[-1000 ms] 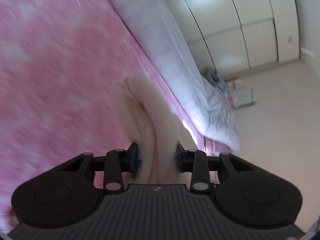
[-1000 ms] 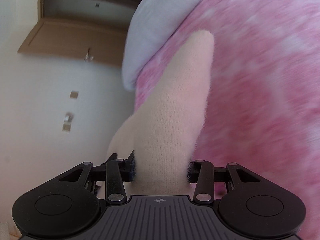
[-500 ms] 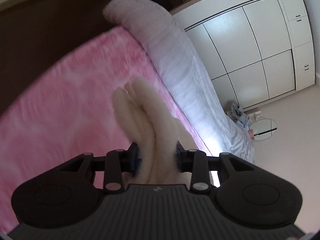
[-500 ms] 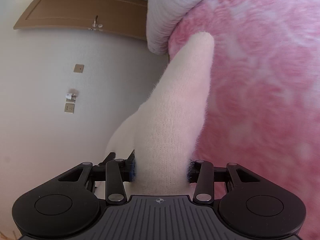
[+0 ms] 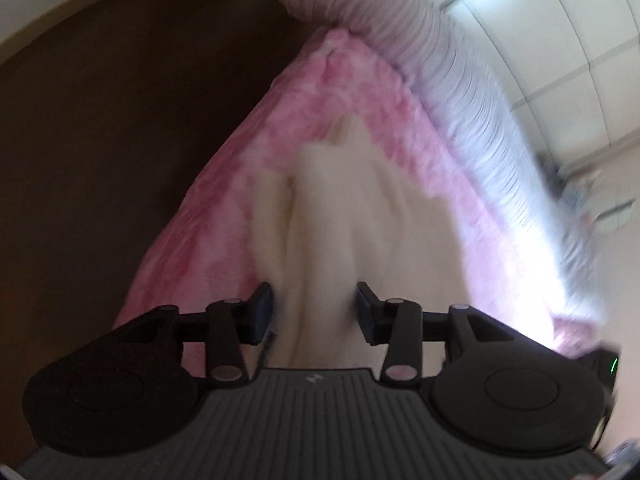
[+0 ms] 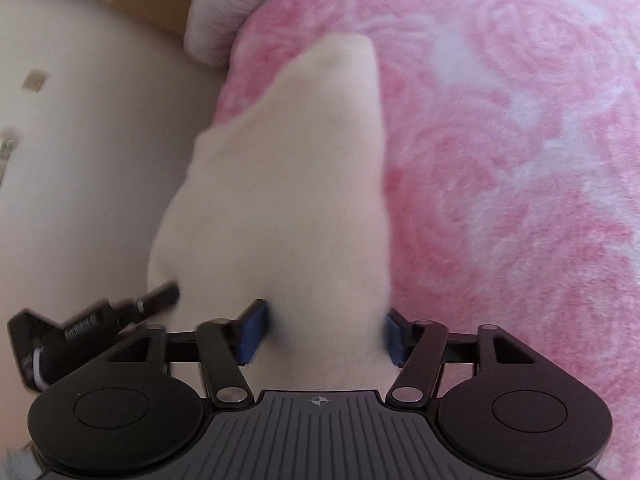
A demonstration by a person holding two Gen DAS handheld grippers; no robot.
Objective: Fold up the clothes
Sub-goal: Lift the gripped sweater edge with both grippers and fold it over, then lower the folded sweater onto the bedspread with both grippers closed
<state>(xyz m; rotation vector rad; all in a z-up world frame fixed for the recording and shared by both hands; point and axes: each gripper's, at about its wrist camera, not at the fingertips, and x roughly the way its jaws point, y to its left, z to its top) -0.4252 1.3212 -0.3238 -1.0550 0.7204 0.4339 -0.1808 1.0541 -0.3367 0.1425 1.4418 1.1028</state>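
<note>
A cream fuzzy knit garment (image 5: 320,216) lies stretched out on the pink plush blanket (image 5: 224,216) of a bed. My left gripper (image 5: 314,312) straddles its near end. Its jaws are opening, and a thin dark gap shows beside the left pad (image 5: 262,314). In the right wrist view the same cream garment (image 6: 288,184) runs forward from my right gripper (image 6: 324,334). Those jaws are opening wide, with the cloth loose between the blue pads (image 6: 252,334). Both views are blurred by motion.
A white ribbed duvet (image 5: 452,80) is rolled along the blanket's far edge, with white wardrobe doors (image 5: 540,40) beyond. Dark headboard (image 5: 100,140) lies to the left. A pale wall (image 6: 80,160) and black hardware (image 6: 100,320) sit left of the right gripper.
Both grippers swept across the bed and sank toward it, carrying the cream garment. It now rests on the blanket. The right jaws stand clearly wider; the left ones slightly wider.
</note>
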